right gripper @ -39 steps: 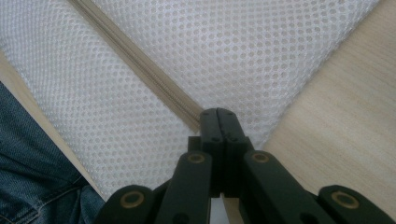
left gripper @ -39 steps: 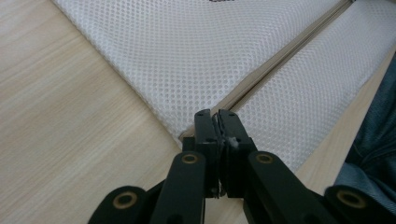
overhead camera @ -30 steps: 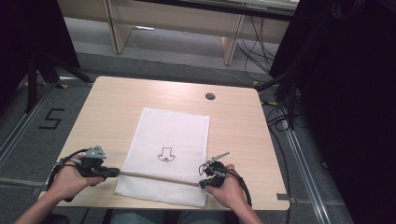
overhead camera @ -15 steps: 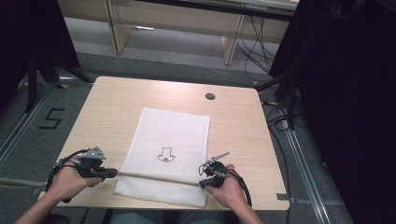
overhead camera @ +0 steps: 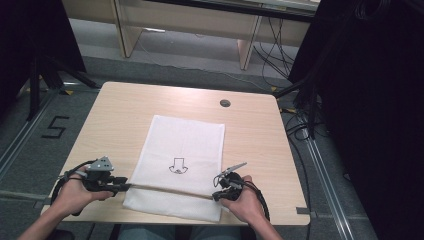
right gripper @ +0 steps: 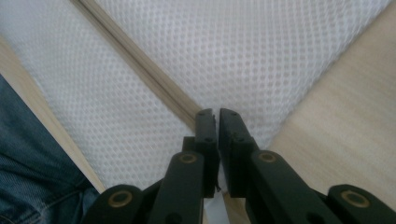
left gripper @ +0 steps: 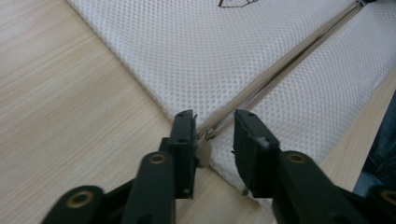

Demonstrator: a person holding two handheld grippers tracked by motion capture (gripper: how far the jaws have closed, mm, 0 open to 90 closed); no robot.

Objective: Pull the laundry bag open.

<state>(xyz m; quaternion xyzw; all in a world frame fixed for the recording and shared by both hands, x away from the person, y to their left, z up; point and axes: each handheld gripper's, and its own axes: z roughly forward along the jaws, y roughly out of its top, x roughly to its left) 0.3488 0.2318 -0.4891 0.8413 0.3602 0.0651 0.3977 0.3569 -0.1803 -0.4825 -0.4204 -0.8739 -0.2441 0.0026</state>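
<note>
The left claw [left gripper: 212,128] has its jaws apart at the left end of the zipper [left gripper: 280,63] of a white mesh bag [left gripper: 196,51], with the small zipper pull [left gripper: 203,148] sitting against the inner face of one jaw. The right claw [right gripper: 217,116] is nearly together, pinching the other end of the zipper [right gripper: 140,70] at the bag's right edge. In the high view the left claw [overhead camera: 122,187] and the right claw [overhead camera: 216,195] sit at opposite ends of the tan zipper line [overhead camera: 167,190], which crosses the bag [overhead camera: 185,150] near its front edge. The bag lies flat on the wooden surface [overhead camera: 125,110], near the person's side. It carries a small black printed mark [overhead camera: 176,166]. Whether anything is inside cannot be told. Blue denim [right gripper: 32,186] shows beyond the surface's edge, cut off by the frame.
</note>
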